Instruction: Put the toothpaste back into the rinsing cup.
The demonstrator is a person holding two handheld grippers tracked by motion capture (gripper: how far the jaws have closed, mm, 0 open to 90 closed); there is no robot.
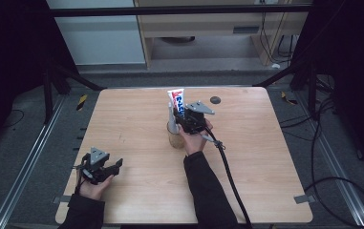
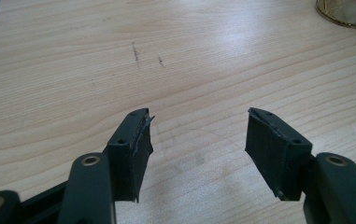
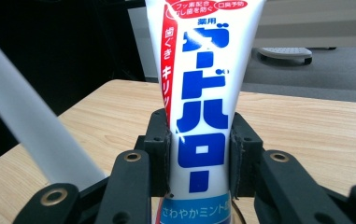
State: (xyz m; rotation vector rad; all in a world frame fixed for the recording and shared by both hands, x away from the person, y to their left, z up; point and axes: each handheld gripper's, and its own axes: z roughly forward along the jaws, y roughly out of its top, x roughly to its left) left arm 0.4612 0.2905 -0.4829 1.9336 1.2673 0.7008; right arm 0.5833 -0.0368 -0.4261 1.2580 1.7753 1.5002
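A white toothpaste tube (image 1: pixel 176 100) with blue and red lettering stands upright over a clear glass cup (image 1: pixel 173 136) at the middle of the table. My right gripper (image 1: pixel 185 119) is shut on the tube; in the right gripper view both pads (image 3: pixel 161 154) press the tube (image 3: pixel 202 116) from either side. A pale stick-like object (image 3: pixel 31 126), blurred, leans at the left of that view and rises from the cup (image 1: pixel 171 114). My left gripper (image 1: pixel 117 164) rests near the table's front left, jaws open (image 2: pixel 196 140) over bare wood.
The wooden table (image 1: pixel 136 124) has a small dark round disc (image 1: pixel 215 99) near its back edge. The right gripper's black cable (image 1: pixel 230 176) trails toward the front edge. The cup's gold-tinted base (image 2: pixel 346 11) shows at the top right of the left gripper view.
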